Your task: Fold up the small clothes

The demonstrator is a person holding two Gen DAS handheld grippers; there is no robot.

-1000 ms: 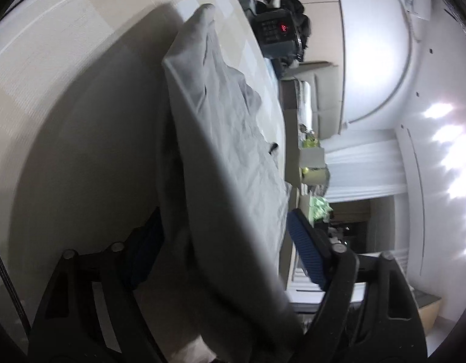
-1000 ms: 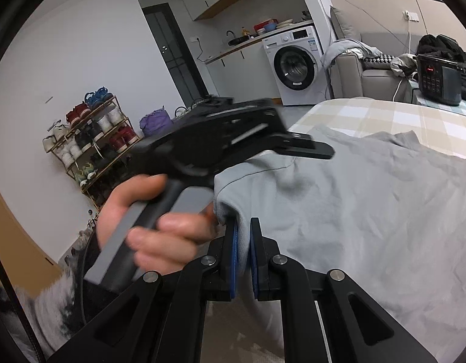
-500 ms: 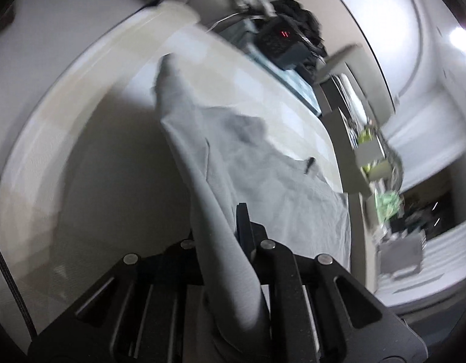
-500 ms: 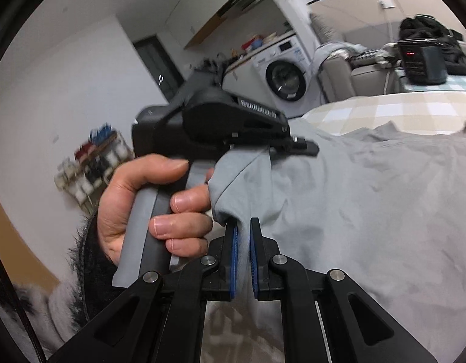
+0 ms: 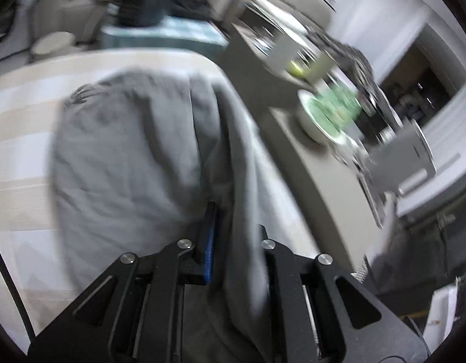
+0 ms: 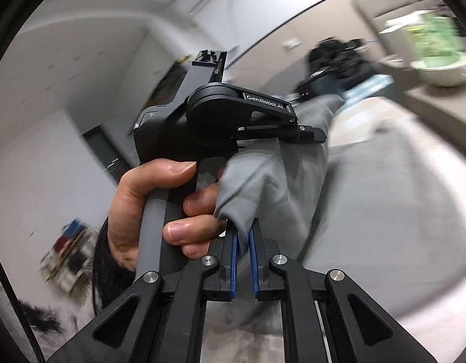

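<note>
Checked cream bedding (image 5: 18, 139) is spreading across the left of the left wrist view, with a grey garment (image 5: 127, 151) lying bunched on it and rising toward the camera in a long fold. Behind it, everything is smearing with blur: a dark appliance with small red lights (image 5: 136, 6) is sitting on a pale blue cloth, and a white bowl of something green (image 5: 326, 115) is standing on a grey-brown counter to the right.

The left gripper (image 5: 233, 242) is pinching a thick fold of that garment; its jaws have just been closing, and now the blue-lined pad on the left is pressing into the cloth while the other finger is mostly hidden behind the fold. The fabric is draping down over the tool's frame.

From the right wrist view, the right gripper (image 6: 243, 239) is clamping a corner of the same garment (image 6: 263, 181) between its blue pads, jaws almost together with only cloth between them. Just above it, a person's left hand (image 6: 148, 208) is gripping the grey handle of the left gripper (image 6: 311, 134), whose black body is reading "GenRobot.AI"; the garment is passing under its jaw end, so the two tools are holding the cloth close to one another. The rest of the garment is trailing away onto the bed toward the blurred dark appliance.
</note>
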